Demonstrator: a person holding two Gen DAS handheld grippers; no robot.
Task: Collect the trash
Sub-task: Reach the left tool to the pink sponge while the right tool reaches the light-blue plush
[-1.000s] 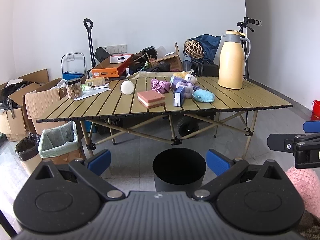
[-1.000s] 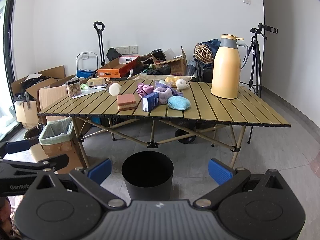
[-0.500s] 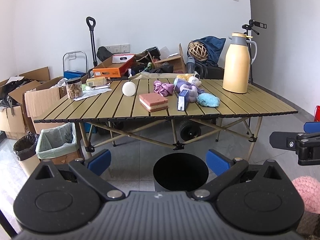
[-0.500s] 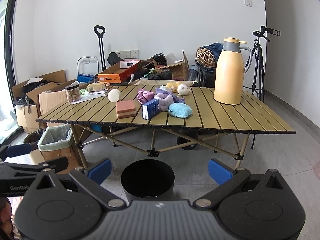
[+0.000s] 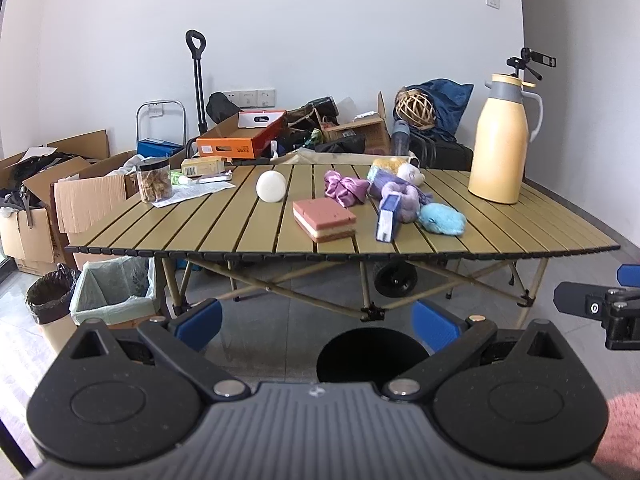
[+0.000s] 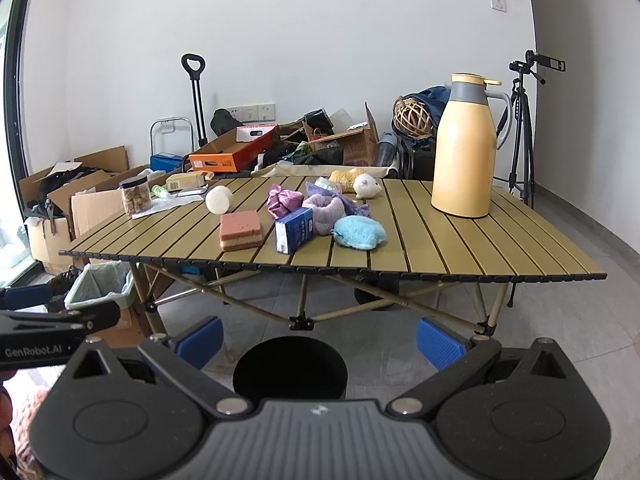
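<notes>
- The left gripper [image 5: 316,320] and the right gripper [image 6: 318,338] are both standing wide apart, each holding nothing, with their blue pads [image 5: 199,317] well short of the folding slat table [image 5: 520,232].
- The trash candidates are lying ahead of and above both grippers, clustered mid-table: a blue carton [image 6: 293,230], a pink layered sponge block [image 6: 240,230], a purple crumpled wrapper [image 6: 283,202] and a white ball [image 6: 218,199].
- The carton is standing upright, its long axis running away from the cameras; in the right wrist view it is sitting close to the centre line, so the right gripper is judged the nearer one.
- The black round bin [image 6: 290,366] is standing on the floor directly below and between the pads in both views, in front of the table edge.
- The table is also carrying a yellow thermos jug [image 6: 464,148], plush toys [image 6: 359,232] and a snack jar [image 5: 154,179], which are probably not trash.
- The room behind is holding cardboard boxes [image 5: 80,196], a lined waste box [image 5: 112,292] and a tripod [image 6: 520,120].
</notes>
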